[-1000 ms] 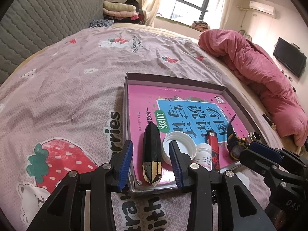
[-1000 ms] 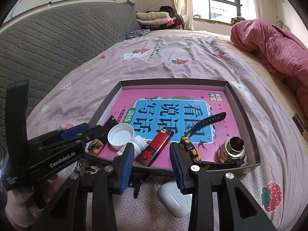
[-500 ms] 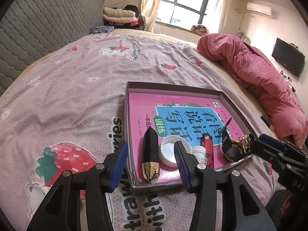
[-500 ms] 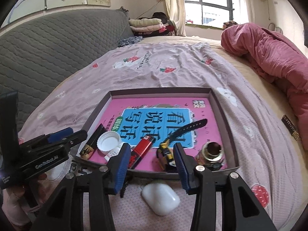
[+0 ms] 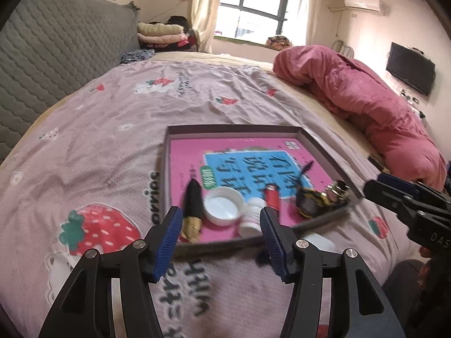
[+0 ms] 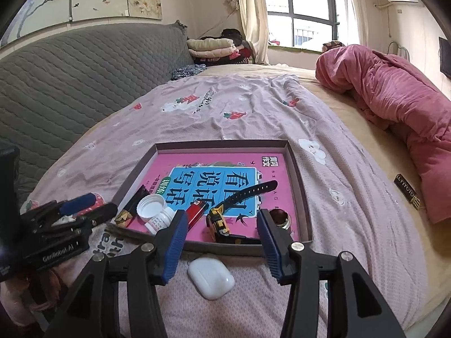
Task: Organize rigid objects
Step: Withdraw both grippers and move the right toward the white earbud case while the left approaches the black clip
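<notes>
Both grippers are hovering over the near edge of the shallow tray (image 6: 298, 186) lying on the bed (image 6: 253, 118), and both are empty. The left gripper (image 5: 221, 239) is spreading its jaws, with nothing between them; the right gripper (image 6: 221, 242) is doing the same.

Most rigid things are already sitting along the tray's six o'clock side: a black pointed piece (image 5: 193, 197) at seven o'clock, a white cap (image 5: 222, 207) touching a small white bottle (image 5: 252, 217), a red lighter (image 6: 196, 211), a yellow-and-black watch (image 6: 220, 222) and a brass ring-shaped piece (image 6: 279, 217) toward five o'clock.

The white earbud case (image 6: 211, 277) is lying on the sheet just outside the tray, between the right jaws as seen from that camera. It looks like the piece left to collect.

The risks, as judged: its smooth rounded shell may be slipping out of a pinch, the soft bedding may be giving way under a press, and a low approach may be knocking the tray's rim and scattering the crowded items. The two grippers are also working close together, so a clash seems possible.
</notes>
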`<state>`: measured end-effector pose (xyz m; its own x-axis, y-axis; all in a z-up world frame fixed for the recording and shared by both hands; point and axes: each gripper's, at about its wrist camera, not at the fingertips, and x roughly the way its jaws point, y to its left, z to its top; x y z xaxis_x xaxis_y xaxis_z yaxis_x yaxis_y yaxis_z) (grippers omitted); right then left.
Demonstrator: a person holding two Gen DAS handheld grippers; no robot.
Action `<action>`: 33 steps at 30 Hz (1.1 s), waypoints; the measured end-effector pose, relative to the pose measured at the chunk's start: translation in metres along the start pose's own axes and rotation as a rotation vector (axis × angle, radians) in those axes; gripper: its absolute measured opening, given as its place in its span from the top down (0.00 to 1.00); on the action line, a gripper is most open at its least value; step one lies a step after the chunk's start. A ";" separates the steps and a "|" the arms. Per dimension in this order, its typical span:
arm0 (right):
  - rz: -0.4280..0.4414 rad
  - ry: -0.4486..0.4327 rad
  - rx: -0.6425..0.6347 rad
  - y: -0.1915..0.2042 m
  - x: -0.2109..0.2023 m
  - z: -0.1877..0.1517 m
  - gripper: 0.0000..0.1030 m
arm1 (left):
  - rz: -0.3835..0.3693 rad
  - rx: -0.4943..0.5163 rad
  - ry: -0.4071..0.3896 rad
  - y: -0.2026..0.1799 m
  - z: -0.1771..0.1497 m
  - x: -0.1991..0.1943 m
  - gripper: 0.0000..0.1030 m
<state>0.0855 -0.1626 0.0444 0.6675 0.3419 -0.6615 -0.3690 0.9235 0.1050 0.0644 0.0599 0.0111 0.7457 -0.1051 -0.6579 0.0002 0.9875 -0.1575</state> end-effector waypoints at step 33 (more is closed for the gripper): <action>0.092 0.127 -0.108 -0.003 -0.001 -0.052 0.48 | 0.013 0.078 0.186 -0.051 -0.044 0.003 0.34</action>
<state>0.0520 -0.1747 0.0061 0.5431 0.3925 -0.7423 -0.4966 0.8630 0.0931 0.0373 0.0039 -0.0146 0.6102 -0.1053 -0.7852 0.0483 0.9942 -0.0958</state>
